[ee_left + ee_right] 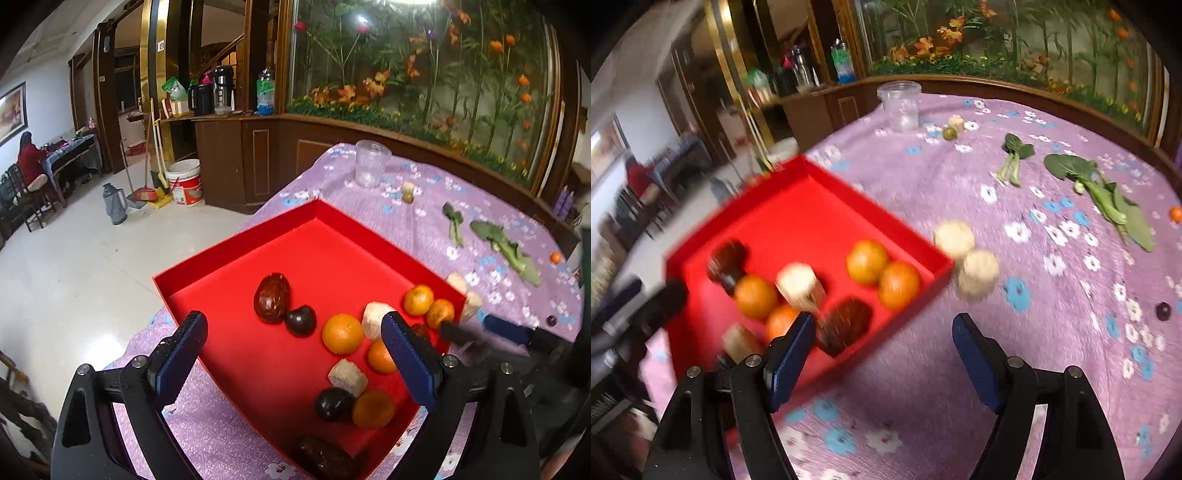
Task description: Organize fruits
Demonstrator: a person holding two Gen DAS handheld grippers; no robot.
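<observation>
A red tray [240, 236] sits at the table's left corner and holds several oranges [342, 333], banana pieces [347, 377], dark plums [301, 320] and a brown fruit [271, 298]. My left gripper [293, 319] hovers open over the tray's fruit and grips nothing. In the right wrist view, my right gripper [884, 321] is open and empty above the tray's [871, 201] near right corner and the cloth. Two banana pieces [955, 238] lie on the cloth just outside the tray's right wall. The right gripper [476, 326] shows blurred beside that wall.
A purple flowered cloth [1052, 332] covers the table. On it stand a clear plastic cup [901, 105], a small green fruit [949, 133], leafy greens [1108, 192], a small orange [1176, 213] and a dark plum [1163, 311]. The floor drops off left of the tray.
</observation>
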